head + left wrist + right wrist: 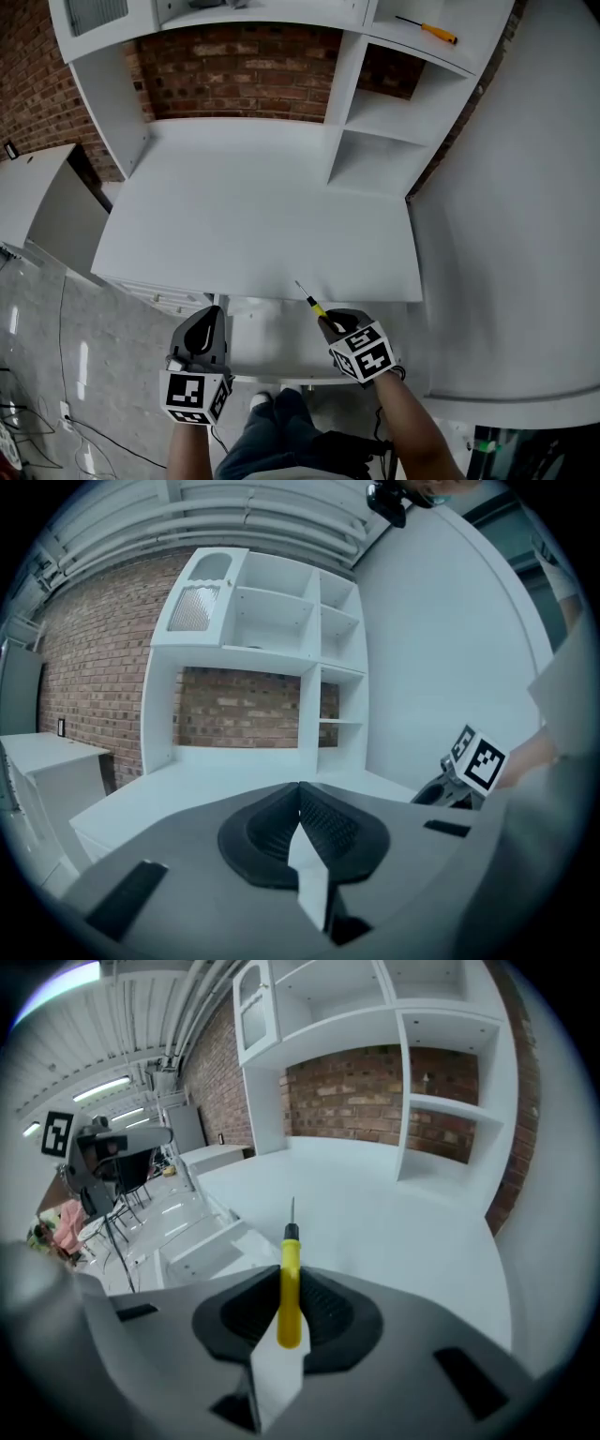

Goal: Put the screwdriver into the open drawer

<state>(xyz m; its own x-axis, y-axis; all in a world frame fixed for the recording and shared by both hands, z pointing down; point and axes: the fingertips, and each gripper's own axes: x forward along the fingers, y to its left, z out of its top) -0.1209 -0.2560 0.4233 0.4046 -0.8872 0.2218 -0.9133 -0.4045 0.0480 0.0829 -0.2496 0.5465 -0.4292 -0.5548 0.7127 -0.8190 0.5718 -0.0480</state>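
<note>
A screwdriver (312, 302) with a yellow handle and thin metal shaft sticks out of my right gripper (330, 322), which is shut on its handle. The tip points up and left over the desk's front edge. In the right gripper view the yellow handle (290, 1283) is pinched between the dark pads, shaft forward. The open drawer (272, 339) shows as a white tray below the desk's front edge, between both grippers. My left gripper (204, 326) hovers at the drawer's left end, its jaws shut with nothing in them (300, 797).
A white desk (253, 225) carries a shelf hutch (375, 122) against a brick wall. A second yellow-handled screwdriver (429, 29) lies on an upper right shelf. A white wall (525, 234) closes the right side. A low white cabinet (37, 197) stands at left.
</note>
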